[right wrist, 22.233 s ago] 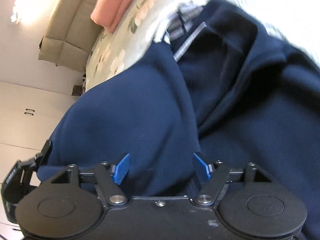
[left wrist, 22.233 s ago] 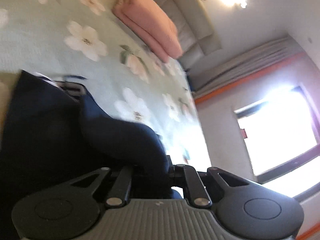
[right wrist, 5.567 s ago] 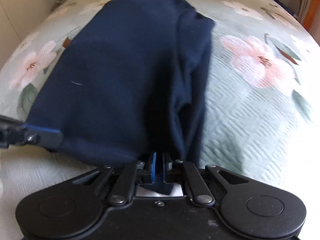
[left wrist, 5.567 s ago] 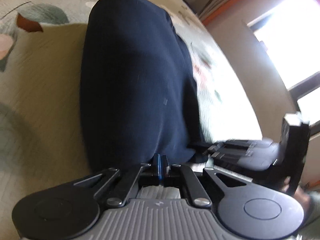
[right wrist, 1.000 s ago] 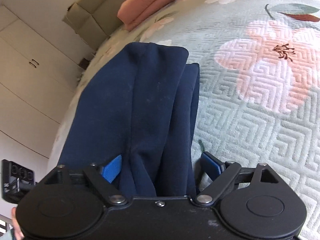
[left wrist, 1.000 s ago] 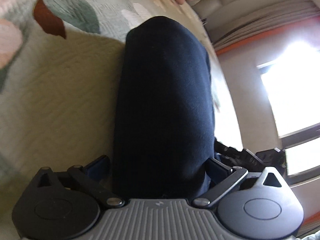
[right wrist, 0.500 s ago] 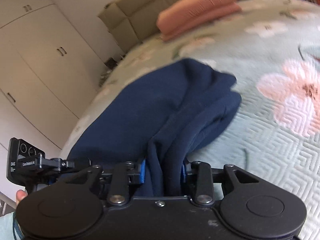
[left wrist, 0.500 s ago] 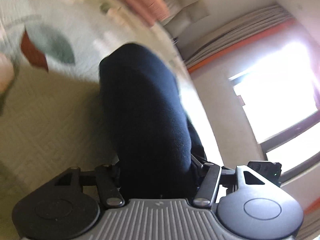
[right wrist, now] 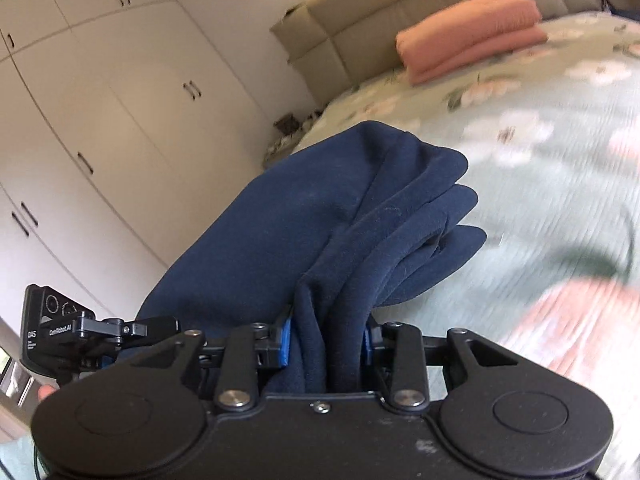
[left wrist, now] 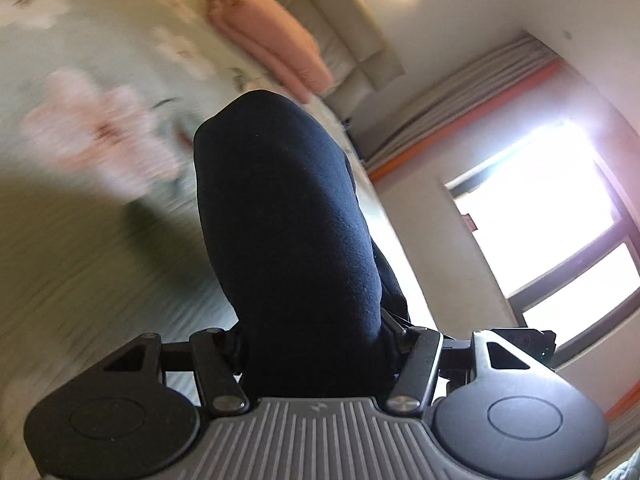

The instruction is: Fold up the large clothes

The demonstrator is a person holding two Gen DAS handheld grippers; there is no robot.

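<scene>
Left gripper (left wrist: 320,344): we are clamping it partway closed on the folded navy garment (left wrist: 288,232).
Right gripper (right wrist: 326,340): we are pinching the garment's bunched layers.
Garment: hanging between both grippers above the floral bedspread (right wrist: 540,184).

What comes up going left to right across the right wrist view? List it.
White wardrobe doors → left gripper → folded navy garment → right gripper closed on that garment → folded pink blanket → floral bedspread.
</scene>
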